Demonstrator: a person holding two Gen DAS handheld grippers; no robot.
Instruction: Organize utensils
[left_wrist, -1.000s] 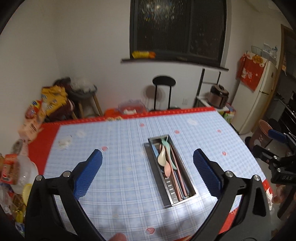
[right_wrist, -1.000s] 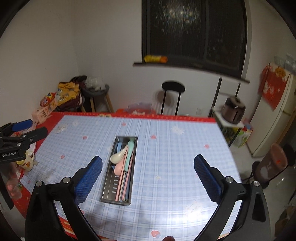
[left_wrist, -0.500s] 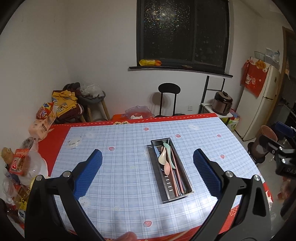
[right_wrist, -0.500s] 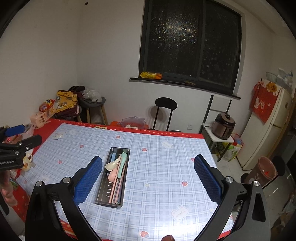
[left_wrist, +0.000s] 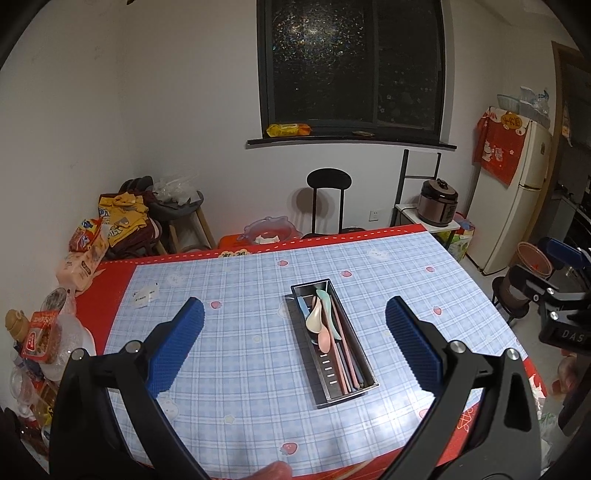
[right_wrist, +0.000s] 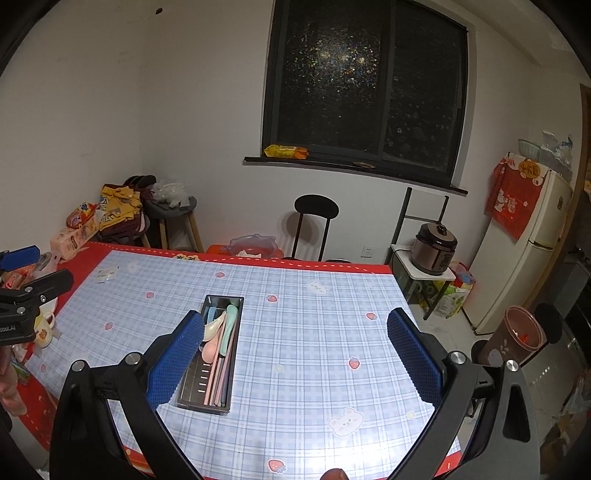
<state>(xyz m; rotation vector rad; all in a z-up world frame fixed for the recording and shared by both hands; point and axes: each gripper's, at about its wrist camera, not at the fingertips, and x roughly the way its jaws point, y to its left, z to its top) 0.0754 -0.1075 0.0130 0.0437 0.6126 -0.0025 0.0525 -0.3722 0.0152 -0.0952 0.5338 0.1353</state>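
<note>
With both tools held up above the worktop (left_wrist: 229, 369), we see the metal utensil tray (left_wrist: 364, 387) sitting near the middle of the blue plaid cloth, long axis running away from us.

Left tool (left_wrist: 294, 345): released, blue pads wide apart, nothing between them. In its own view the tray lies between the fingers but well below them, no contact.

Right tool (right_wrist: 295, 354): also released, pads spread, empty. In its view the tray (right_wrist: 236, 306) is off to the left, partly hidden behind the left-hand blue fingertip (right_wrist: 177, 360).

Tray contents, as far as we can resolve:
- cream spoon (left_wrist: 314, 319) on top, bowl facing up
- pink spoon (left_wrist: 324, 338) just beside it, overlapping
- mint green spoon (left_wrist: 327, 306) lying lengthwise alongside
- a light blue piece (left_wrist: 303, 305) at the far left edge, type unclear
- chopsticks (left_wrist: 349, 363), pink and darker ones, along the right side down to the near end

Slotted drain holes show on the tray floor at the near end. Everything sits inside the tray; we see no utensil loose on the cloth.

Each tool is visible at the edge of the other's view: the right one (left_wrist: 561, 291) at the far right of the left camera, the left one (right_wrist: 22, 295) at the far left of the right camera. A small slip of paper (left_wrist: 146, 297) lies on the cloth toward the far left corner, well apart from the tray.
</note>
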